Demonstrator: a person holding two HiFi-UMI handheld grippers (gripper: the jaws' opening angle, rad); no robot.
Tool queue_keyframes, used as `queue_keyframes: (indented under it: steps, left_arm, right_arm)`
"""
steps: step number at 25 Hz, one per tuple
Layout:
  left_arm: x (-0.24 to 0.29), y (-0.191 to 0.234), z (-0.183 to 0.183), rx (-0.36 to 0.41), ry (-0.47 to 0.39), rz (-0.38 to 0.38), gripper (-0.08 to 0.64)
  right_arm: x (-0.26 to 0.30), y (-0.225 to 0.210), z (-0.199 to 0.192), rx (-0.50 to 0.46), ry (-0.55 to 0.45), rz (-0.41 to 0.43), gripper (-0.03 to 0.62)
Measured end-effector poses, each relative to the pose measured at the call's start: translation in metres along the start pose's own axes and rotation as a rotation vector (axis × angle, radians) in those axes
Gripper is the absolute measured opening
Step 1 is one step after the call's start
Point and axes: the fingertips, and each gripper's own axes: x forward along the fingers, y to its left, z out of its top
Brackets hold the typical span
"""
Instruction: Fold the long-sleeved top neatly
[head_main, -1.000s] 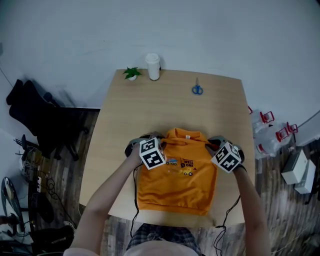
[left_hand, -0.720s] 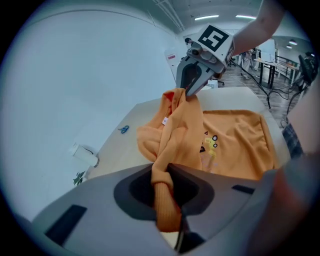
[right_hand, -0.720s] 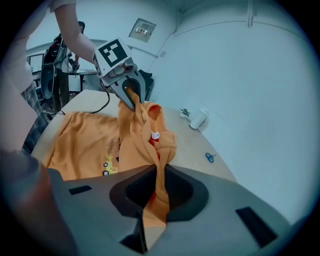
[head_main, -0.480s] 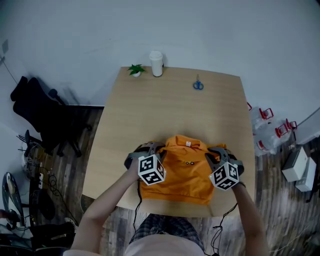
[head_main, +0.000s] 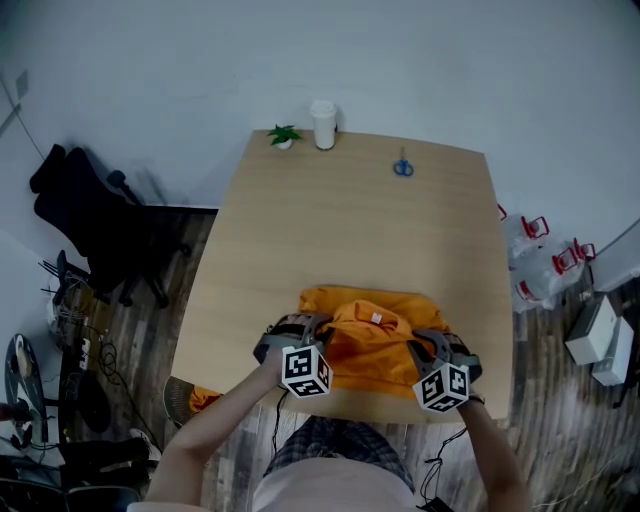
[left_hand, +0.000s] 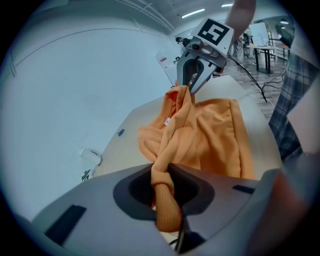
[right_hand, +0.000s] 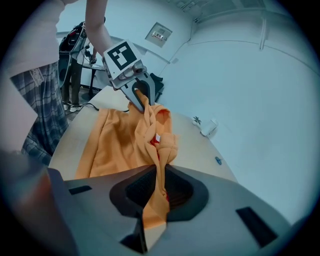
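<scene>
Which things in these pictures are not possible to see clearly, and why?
- Head view: near corners of the orange top, behind the marker cubes.
- Head view: scissors, too small to tell open or closed.
- Left gripper view: the left tongs, their pads covered by bunched cloth.

Orange long-sleeved top (head_main: 368, 345), bunched and part-folded, lower centre of the head view.
It lay rumpled, its collar end lifted and doubled over the flatter body, with a small white neck label facing up near the middle. Two gathered ends were drawn into twisted ropes, one pinched in the left gripper (left_hand: 167, 196), the other in the right gripper (right_hand: 155, 196).
</scene>
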Motion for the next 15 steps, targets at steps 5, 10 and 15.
queue_keyframes:
  steps: [5,10,15]
  left_arm:
    - [-0.007,-0.038,-0.009,-0.018,0.004,-0.099,0.078]
    - [-0.024,-0.062,-0.015,-0.101,-0.006,-0.290,0.146]
    - [-0.035,-0.088,-0.021,-0.143,0.000,-0.447,0.207]
  right_arm:
    - [-0.009,0.033,-0.010,0.020,0.013,0.038,0.061]
    - [-0.021,0.058,-0.009,0.052,0.024,0.119,0.066]
    - [-0.023,0.101,-0.021,0.154,0.072,0.281,0.084]
